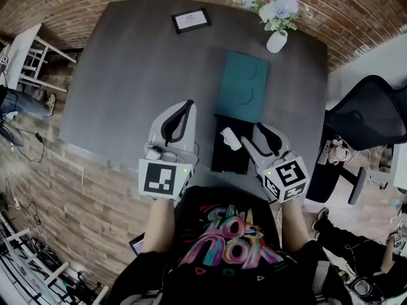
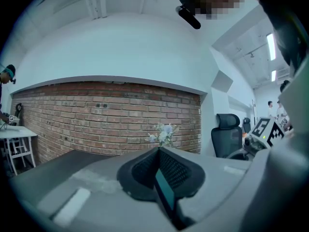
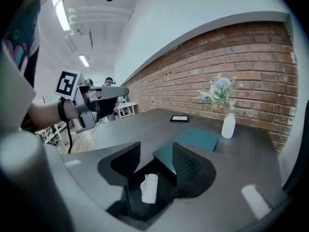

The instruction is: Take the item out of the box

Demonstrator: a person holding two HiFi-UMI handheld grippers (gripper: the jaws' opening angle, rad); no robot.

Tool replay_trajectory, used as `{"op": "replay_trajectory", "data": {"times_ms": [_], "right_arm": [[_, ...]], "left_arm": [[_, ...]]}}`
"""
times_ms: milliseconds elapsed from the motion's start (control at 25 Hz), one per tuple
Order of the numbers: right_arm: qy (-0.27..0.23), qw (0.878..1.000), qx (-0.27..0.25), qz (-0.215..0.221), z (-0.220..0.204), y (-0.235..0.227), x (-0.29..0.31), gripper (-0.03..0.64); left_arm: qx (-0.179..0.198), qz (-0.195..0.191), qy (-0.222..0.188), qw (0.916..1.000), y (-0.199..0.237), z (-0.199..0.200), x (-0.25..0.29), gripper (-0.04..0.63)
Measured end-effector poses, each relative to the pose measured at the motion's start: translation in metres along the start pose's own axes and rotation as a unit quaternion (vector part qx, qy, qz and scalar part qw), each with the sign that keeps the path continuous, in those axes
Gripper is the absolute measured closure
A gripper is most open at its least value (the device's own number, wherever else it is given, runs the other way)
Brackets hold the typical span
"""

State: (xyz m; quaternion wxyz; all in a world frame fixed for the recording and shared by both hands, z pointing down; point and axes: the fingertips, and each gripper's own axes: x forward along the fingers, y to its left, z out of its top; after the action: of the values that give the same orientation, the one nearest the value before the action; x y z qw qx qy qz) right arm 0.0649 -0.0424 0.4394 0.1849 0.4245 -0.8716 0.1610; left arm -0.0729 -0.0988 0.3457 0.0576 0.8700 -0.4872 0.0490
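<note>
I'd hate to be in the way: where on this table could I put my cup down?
The widest bare stretch of the table lies left of the teal lid, below the picture frame. A narrower strip runs right of the lid, below the vase. The near edge is crowded: the box with its white item, the left gripper and right gripper.

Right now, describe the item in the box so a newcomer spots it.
On the dark grey table, find the open black box at the person's edge, beside the teal lid. Inside lies a small white roll, the only pale thing against its black interior.
</note>
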Motion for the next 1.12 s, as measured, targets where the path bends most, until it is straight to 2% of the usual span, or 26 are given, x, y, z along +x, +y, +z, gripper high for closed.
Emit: {"op": "replay_trajectory", "data": {"times_ms": [120, 280, 560, 880, 1120], "right_arm": [[0.028, 0.999, -0.009, 0.018, -0.016, 0.009, 0.014, 0.407], [0.062, 0.997, -0.004, 0.041, -0.039, 0.016, 0.032, 0.400], [0.113, 0.992, -0.011, 0.061, -0.074, 0.017, 0.055, 0.386], [0.164, 0.981, -0.069, 0.074, -0.105, 0.023, 0.073, 0.365], [0.196, 0.972, -0.113, 0.067, -0.121, 0.027, 0.083, 0.360]], "left_arm": [[0.006, 0.003, -0.003, 1.0000, 0.002, 0.000, -0.002, 0.595], [-0.006, 0.011, 0.001, 0.9999, 0.002, 0.000, -0.004, 0.595], [0.008, 0.015, -0.011, 0.9998, 0.007, 0.002, -0.004, 0.595], [0.008, 0.022, -0.010, 0.9997, 0.013, 0.002, -0.008, 0.595], [0.007, 0.023, -0.011, 0.9996, 0.014, 0.001, -0.008, 0.595]]}}
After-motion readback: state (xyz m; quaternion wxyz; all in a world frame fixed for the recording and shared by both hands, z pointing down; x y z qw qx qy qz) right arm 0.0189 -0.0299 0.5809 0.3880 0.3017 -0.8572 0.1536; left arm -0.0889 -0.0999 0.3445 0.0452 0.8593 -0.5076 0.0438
